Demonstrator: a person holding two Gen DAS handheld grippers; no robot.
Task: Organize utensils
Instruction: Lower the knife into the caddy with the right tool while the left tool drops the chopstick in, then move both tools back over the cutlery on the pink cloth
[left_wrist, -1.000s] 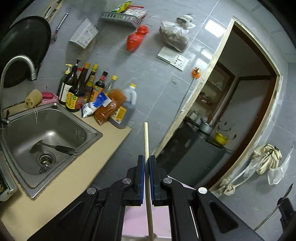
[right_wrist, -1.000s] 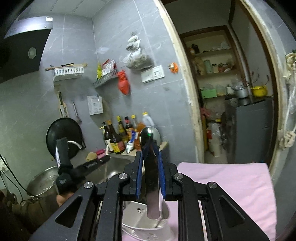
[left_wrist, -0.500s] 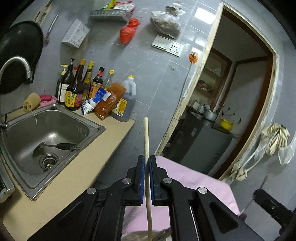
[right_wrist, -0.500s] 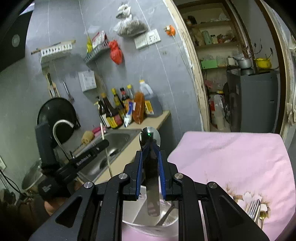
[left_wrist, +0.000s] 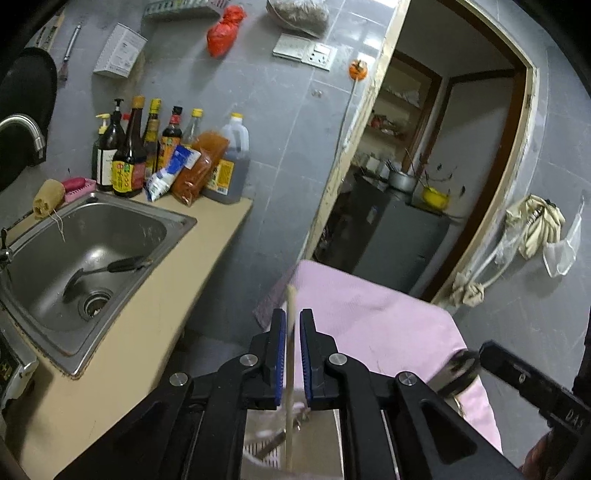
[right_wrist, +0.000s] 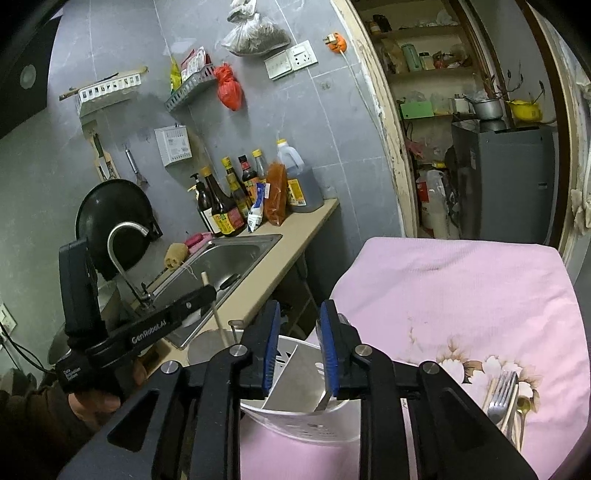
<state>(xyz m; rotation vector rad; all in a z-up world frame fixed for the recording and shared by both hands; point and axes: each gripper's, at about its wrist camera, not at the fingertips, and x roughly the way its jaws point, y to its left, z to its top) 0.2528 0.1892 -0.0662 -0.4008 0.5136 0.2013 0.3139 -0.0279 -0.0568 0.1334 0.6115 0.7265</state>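
The chopstick's (left_wrist: 291, 321) lower end is motion-blurred and runs off the bottom edge behind the left tool (left_wrist: 291, 354). The holder (right_wrist: 295, 373) is half hidden by the right tool (right_wrist: 298, 350). The spoon (right_wrist: 325, 400) shows only a sliver. Bottle labels (right_wrist: 229, 218) are too small to read.

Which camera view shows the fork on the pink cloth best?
The right wrist view. There the fork lies in plain sight on the pink cloth, near the lower right, with its tines clear and other cutlery beside it. In the left wrist view the fork cannot be seen; only the cloth shows, partly behind the gripper.
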